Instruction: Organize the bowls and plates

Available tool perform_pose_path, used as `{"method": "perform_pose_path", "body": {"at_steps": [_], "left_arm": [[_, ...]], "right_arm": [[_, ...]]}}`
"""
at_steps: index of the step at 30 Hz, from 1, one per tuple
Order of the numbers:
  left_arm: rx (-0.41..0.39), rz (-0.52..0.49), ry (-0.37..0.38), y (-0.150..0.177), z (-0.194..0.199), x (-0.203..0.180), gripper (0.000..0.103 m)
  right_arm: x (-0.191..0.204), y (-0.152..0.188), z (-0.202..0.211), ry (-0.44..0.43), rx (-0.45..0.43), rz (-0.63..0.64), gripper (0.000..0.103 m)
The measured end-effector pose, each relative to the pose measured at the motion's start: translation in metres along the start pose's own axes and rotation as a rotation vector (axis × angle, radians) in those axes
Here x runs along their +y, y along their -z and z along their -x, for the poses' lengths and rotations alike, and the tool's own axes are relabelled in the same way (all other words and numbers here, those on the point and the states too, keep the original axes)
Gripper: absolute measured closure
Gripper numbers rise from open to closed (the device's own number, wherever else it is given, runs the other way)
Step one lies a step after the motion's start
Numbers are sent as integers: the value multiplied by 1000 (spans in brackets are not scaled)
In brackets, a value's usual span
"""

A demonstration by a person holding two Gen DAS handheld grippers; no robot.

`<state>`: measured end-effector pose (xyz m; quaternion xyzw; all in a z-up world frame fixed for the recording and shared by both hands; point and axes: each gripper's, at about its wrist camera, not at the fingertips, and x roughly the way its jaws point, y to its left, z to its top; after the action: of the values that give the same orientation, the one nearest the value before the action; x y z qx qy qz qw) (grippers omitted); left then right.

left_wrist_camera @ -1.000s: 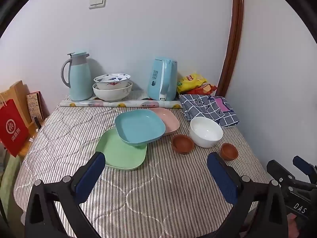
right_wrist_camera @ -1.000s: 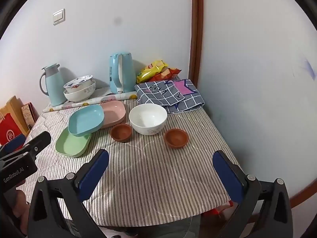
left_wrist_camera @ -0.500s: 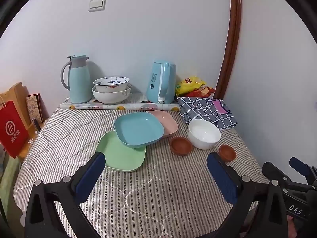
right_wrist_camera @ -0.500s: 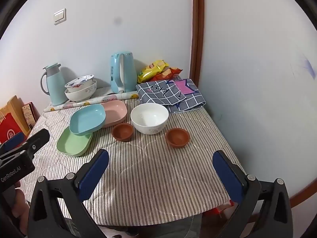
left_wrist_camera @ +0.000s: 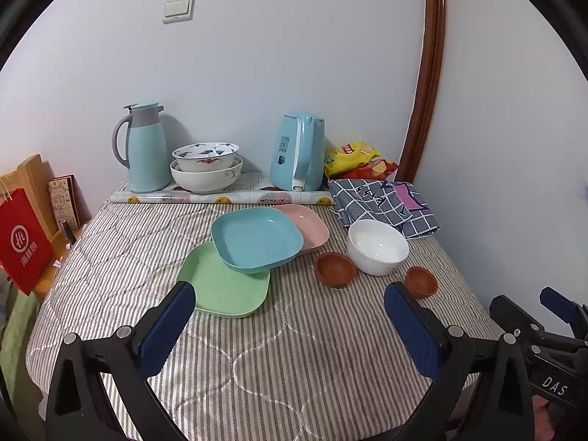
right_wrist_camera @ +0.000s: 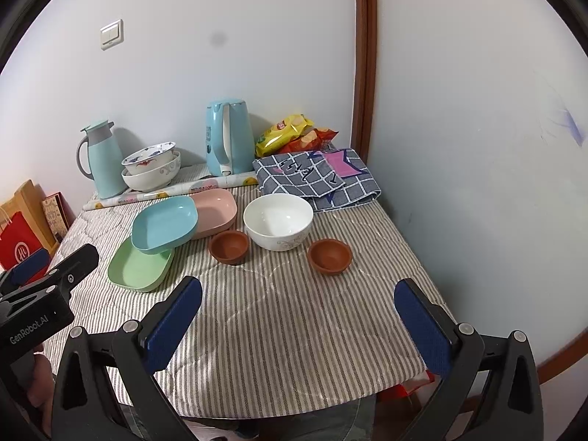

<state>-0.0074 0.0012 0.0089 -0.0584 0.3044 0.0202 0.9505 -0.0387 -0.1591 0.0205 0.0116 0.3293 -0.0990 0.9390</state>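
Observation:
A blue plate lies across a green plate and a pink plate on the striped table. A white bowl sits to their right, with one small brown bowl on its left and another on its right. My left gripper hangs open over the near table, short of the plates. Open too is my right gripper, near the front edge, holding nothing.
At the back stand a blue thermos, two stacked patterned bowls, a blue kettle, snack bags and a folded checked cloth. A red bag stands left of the table. A wall bounds the right side.
Both grippers have drawn back slightly, so the dishes look a little smaller and lower. Nothing on the table has moved.

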Motion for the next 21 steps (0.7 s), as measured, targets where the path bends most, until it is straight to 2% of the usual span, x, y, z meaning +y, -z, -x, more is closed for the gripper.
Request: {"method": "perform_pose_path", "body": {"at_steps": [21], "left_arm": [[-9, -15, -3, 5, 2, -4, 0]], "right_arm": [[1, -2, 2, -5, -4, -4, 0]]}}
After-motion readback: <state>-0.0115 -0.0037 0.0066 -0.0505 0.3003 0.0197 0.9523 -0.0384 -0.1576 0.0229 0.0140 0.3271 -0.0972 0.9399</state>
